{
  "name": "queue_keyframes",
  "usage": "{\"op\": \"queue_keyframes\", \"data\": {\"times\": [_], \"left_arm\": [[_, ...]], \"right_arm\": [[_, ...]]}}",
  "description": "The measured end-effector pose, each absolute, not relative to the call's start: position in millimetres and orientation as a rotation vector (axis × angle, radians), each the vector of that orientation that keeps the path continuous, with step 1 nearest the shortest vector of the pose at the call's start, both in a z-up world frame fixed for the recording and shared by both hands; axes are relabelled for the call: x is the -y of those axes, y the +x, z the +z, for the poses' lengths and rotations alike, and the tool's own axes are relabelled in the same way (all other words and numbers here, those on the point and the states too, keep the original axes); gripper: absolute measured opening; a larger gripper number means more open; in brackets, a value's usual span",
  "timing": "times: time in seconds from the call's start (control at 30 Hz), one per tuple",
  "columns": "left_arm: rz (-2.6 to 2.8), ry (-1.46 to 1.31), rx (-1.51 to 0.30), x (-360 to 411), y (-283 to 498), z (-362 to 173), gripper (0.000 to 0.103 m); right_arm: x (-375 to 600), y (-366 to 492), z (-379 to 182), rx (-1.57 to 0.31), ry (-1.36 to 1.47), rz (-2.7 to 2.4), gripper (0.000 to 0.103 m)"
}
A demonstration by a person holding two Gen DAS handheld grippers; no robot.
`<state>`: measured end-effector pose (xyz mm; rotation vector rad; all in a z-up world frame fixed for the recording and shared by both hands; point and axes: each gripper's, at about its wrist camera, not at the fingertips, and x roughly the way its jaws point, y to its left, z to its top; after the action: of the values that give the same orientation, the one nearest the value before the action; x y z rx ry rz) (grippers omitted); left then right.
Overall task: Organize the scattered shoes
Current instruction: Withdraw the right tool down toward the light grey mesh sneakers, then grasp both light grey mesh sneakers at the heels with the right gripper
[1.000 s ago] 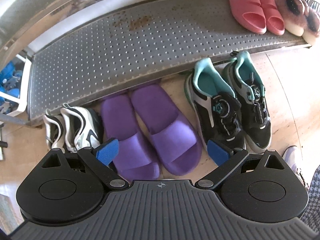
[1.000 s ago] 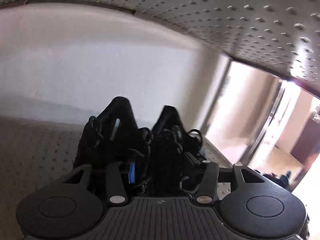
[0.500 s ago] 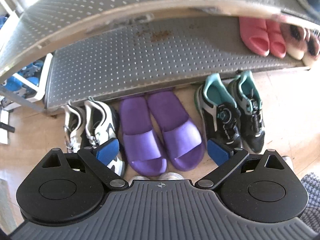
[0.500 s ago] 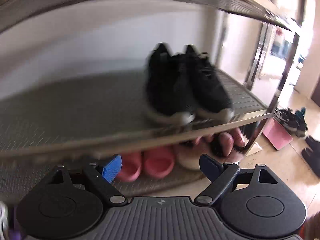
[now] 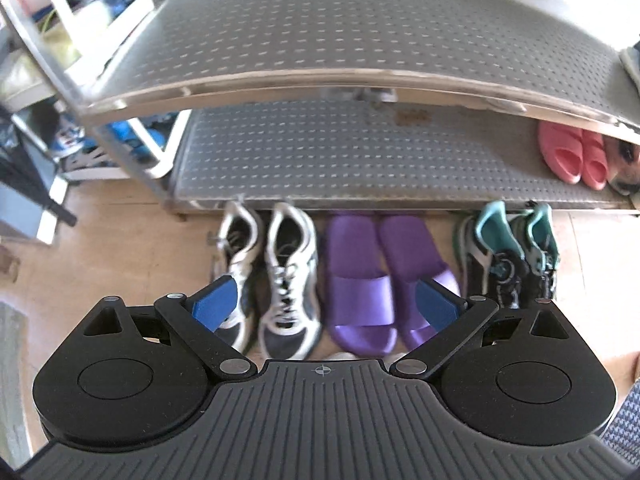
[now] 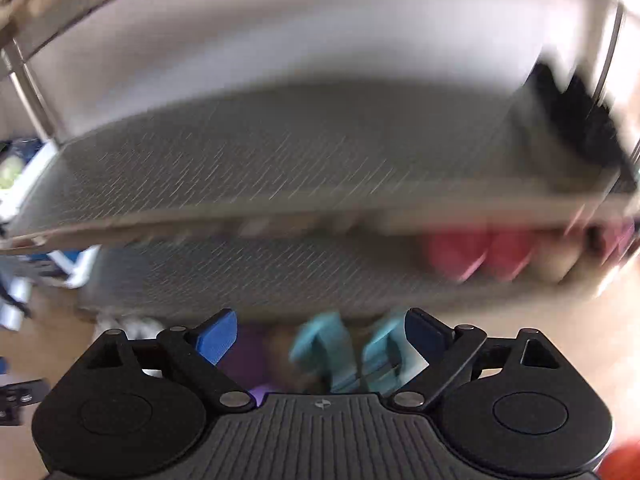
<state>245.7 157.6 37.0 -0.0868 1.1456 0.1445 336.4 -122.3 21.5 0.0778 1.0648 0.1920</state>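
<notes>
Three pairs are standing in a row on the floor, heels against the front of the metal rack (image 5: 360, 160): white sneakers (image 5: 272, 280) at the left, purple slides (image 5: 376, 280) in the middle, teal-and-black sneakers (image 5: 512, 260) at the right. On the lower shelf, at the far right, pink slides (image 5: 572, 156) are sitting with a fuzzy pair just beside them, half hidden. At the right end of the upper shelf a dark blurred shape is showing, probably the black shoes (image 6: 576, 120). Keeping each pair together and toes outward is, I think, making them easy to pinch as one.

The left gripper (image 5: 324, 300) is hanging above the white sneakers and purple slides with its blue pads spread wide and nothing between them. The right gripper (image 6: 320, 336) is also standing apart and empty; its view is smeared, so it is moving fast.

One second ago the right gripper was closed on the black shoes deep inside the shelf; half a second ago it was already open and drawing back from them. Now the rack is looking farther away and the teal sneakers are appearing between its fingers. The left view is also pulling back and drifting left, so the white pair is now showing whole.
</notes>
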Motion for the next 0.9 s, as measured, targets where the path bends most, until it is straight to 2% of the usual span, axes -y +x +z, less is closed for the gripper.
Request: {"op": "queue_keyframes", "data": {"times": [0.07, 0.13, 0.23, 0.47, 0.57, 0.9], "left_arm": [[0.166, -0.104, -1.142, -171, 241, 40, 0.098], [0.188, -0.122, -1.139, -185, 237, 44, 0.098], [0.190, -0.128, -1.141, -189, 234, 44, 0.098], [0.180, -0.103, -1.164, -184, 236, 37, 0.100], [0.173, -0.093, -1.165, -180, 236, 36, 0.100], [0.145, -0.067, -1.152, -165, 235, 43, 0.101]], "right_arm": [[91, 315, -29, -1.223, 0.127, 0.243, 0.081], [69, 296, -67, -1.334, 0.139, 0.281, 0.059], [33, 262, -114, -1.481, 0.131, 0.339, 0.041], [-3, 226, -145, -1.586, 0.061, 0.361, 0.042], [-5, 220, -146, -1.602, 0.049, 0.348, 0.047], [14, 206, -134, -1.654, 0.041, 0.271, 0.077]]}}
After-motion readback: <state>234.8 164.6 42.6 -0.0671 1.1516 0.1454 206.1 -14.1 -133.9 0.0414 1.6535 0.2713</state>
